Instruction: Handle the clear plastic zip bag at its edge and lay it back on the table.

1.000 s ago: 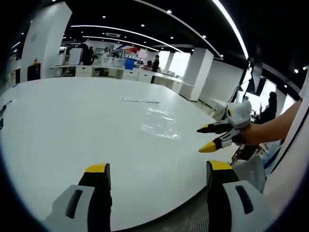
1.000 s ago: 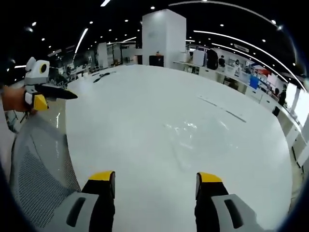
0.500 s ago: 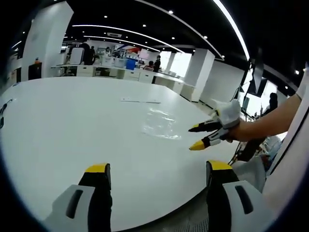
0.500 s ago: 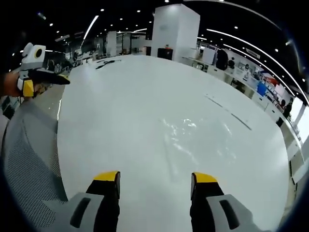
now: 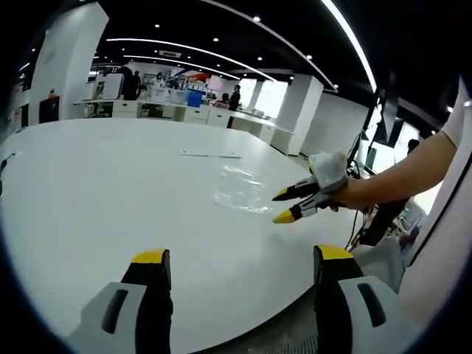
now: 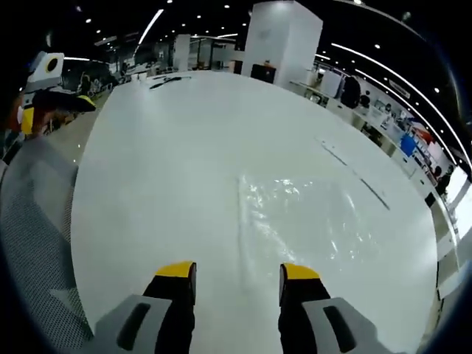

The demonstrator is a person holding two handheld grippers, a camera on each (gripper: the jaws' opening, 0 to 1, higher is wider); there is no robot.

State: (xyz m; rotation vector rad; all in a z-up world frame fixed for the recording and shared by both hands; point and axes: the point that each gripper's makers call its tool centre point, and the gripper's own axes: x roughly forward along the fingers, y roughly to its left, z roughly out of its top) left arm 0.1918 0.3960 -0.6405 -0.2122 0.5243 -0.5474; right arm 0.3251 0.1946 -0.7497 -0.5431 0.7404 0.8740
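Bag [image 6: 310,214] lies flat on the surface [image 6: 184,147]; right hand-held gripper [image 6: 237,271], open and empty, should pinch its near edge low.

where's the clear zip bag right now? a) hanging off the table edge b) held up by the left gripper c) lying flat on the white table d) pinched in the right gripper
c: the bag lies flat on the white table, just ahead of the open right gripper, whose fingers have not closed on it.
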